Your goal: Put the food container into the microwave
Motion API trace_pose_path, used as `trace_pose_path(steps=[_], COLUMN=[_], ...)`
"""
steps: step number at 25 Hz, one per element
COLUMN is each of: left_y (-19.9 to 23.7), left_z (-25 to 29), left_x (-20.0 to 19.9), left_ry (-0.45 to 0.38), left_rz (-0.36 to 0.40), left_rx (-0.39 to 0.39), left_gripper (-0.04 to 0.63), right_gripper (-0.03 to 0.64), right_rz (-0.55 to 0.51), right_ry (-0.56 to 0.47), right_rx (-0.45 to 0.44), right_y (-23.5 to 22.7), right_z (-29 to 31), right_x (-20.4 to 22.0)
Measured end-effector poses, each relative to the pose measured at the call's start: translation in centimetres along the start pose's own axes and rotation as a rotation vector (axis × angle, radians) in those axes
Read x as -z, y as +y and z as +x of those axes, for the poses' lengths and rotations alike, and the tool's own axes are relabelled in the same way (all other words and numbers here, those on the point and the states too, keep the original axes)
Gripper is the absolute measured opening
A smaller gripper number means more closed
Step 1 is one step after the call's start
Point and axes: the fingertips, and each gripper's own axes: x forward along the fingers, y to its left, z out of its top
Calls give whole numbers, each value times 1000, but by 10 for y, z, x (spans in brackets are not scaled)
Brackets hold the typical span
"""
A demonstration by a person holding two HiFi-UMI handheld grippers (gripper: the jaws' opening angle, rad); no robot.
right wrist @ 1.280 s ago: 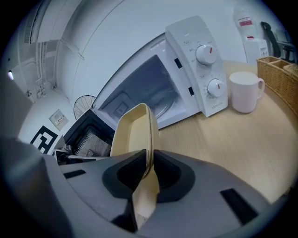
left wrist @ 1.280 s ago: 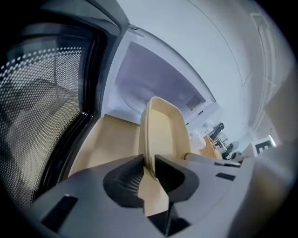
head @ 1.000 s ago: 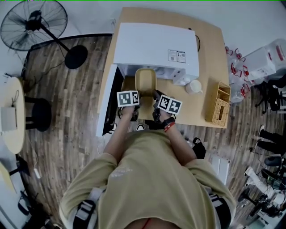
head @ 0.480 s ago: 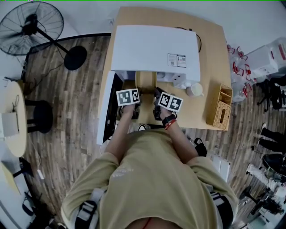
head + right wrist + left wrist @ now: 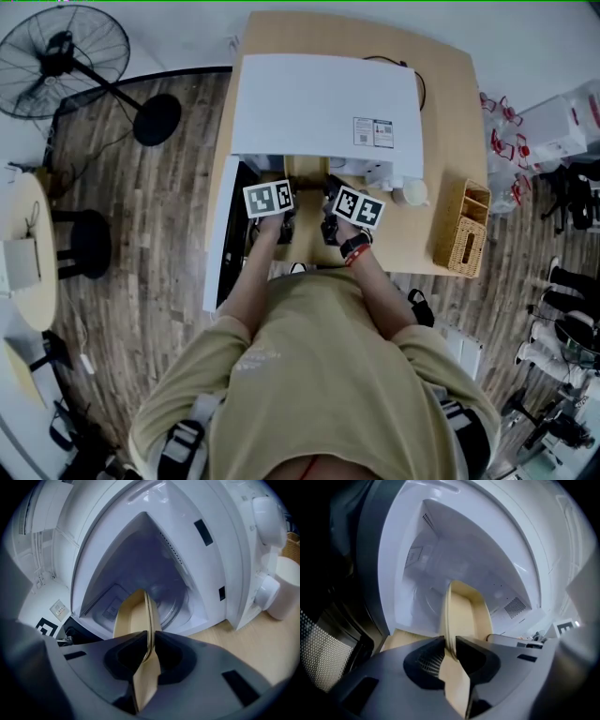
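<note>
A beige food container (image 5: 464,616) is held by its rim from both sides, its far end inside the open white microwave (image 5: 323,103). My left gripper (image 5: 449,645) is shut on the container's left rim. My right gripper (image 5: 151,645) is shut on its right rim (image 5: 140,616). In the head view only a sliver of the container (image 5: 307,172) shows under the microwave's top, between the left gripper (image 5: 281,225) and the right gripper (image 5: 330,223). The cavity (image 5: 154,573) with its glass turntable lies just ahead of the container.
The microwave door (image 5: 223,234) hangs open to the left of my left arm. A white cup (image 5: 412,193) and a wicker basket (image 5: 459,225) stand on the wooden table (image 5: 441,103) to the right. A floor fan (image 5: 70,52) stands on the floor at far left.
Both grippers have carried the container forward. A second ago most of it lay in front of the microwave; now nearly all of it is under the microwave's top.
</note>
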Motion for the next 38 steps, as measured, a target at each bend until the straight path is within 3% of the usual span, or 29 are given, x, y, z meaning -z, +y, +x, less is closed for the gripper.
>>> trace_pose_path(steps=[15,29,35,38], left_y=[-5,-9,-11,-11], left_z=[17,32,29,27], left_x=[-40,-63,-68,-69], left_ry=[-160,-281,-314,-324], left_rz=[21,111,134,154], left_rx=[34,40,60,62], left_gripper=[87,87,98,130], right_gripper=[64,66,88,131], right_rz=[-29,-120,-183,-201], right_ry=[-84,-125,-136,-150], right_rx=[-3,11,-4,-14], right_y=[-3,-9,-2,1], right_z=[20,40,41,40], right_x=[-33,-49,-53,-56])
